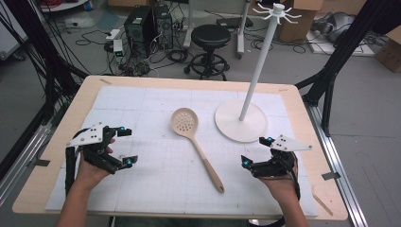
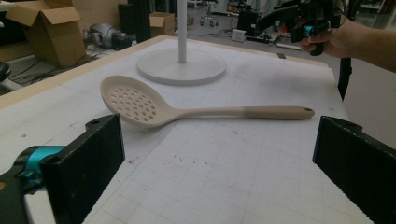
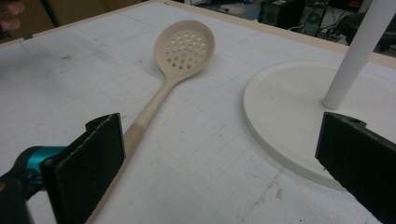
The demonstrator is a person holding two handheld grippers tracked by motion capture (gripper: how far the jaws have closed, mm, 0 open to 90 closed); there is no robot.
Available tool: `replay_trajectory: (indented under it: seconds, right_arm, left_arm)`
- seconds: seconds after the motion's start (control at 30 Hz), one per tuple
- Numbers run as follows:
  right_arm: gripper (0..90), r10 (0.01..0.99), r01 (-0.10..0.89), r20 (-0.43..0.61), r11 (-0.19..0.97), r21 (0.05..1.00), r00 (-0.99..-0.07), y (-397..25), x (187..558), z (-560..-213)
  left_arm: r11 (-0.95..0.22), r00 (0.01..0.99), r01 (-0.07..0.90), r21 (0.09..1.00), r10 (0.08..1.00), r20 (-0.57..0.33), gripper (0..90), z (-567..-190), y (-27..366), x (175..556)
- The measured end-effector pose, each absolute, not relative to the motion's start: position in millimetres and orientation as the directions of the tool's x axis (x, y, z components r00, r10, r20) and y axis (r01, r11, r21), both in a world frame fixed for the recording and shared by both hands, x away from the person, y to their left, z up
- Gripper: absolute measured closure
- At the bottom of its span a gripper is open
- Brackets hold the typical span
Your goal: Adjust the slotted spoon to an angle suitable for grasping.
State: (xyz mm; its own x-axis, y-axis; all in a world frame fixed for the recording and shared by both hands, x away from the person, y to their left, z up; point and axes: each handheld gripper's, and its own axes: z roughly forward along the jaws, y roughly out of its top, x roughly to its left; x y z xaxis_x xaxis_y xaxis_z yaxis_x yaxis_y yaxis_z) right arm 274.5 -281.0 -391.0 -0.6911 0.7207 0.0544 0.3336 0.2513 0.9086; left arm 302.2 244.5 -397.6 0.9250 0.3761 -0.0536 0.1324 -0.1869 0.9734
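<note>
Risk lies in the smooth slotted spoon [image 1: 195, 144], flat mid-mat left of the stand [image 1: 242, 120], skidding or pivoting if either wide-open, empty gripper, left [image 1: 124, 147] or right [image 1: 254, 150], nips its thin handle off-centre.

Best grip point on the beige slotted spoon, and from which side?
Grip the beige slotted spoon mid-handle, probably from above with jaws across it: the handle is slim, straight, lying flat on the white gridded mat; the perforated bowl is too wide. The right gripper sits nearest the handle end.
</note>
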Motion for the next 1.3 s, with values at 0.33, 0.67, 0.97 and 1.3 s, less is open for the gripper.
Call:
replay_trajectory:
  seconds: [0.33, 0.67, 0.97, 1.3]
  right_arm:
    - [0.5, 0.711, 0.333, 0.061, 0.25, 0.909, -0.7, -278.5, 273.4, -392.3]
    - [0.5, 0.68, 0.336, 0.058, 0.285, 0.898, -0.731, -254.2, 277.9, -391.6]
    - [0.6, 0.644, 0.348, 0.026, 0.379, 0.857, -0.764, -201.2, 296.7, -394.8]
    - [4.2, 0.643, 0.386, 0.018, 0.437, 0.812, -0.765, -167.0, 310.8, -400.1]
  left_arm:
    - [-0.177, 0.925, 0.141, 0.974, 0.375, -0.066, 2.8, -398.2, 245.8, 302.4]
    - [-0.177, 0.922, 0.14, 0.974, 0.381, -0.063, 2.8, -398.4, 246.6, 303.2]
    - [-0.185, 0.924, 0.136, 0.973, 0.378, -0.058, 2.8, -398.6, 245.5, 303.1]
    - [-0.197, 0.923, 0.139, 0.971, 0.38, -0.055, 2.8, -399.4, 243.9, 303.3]
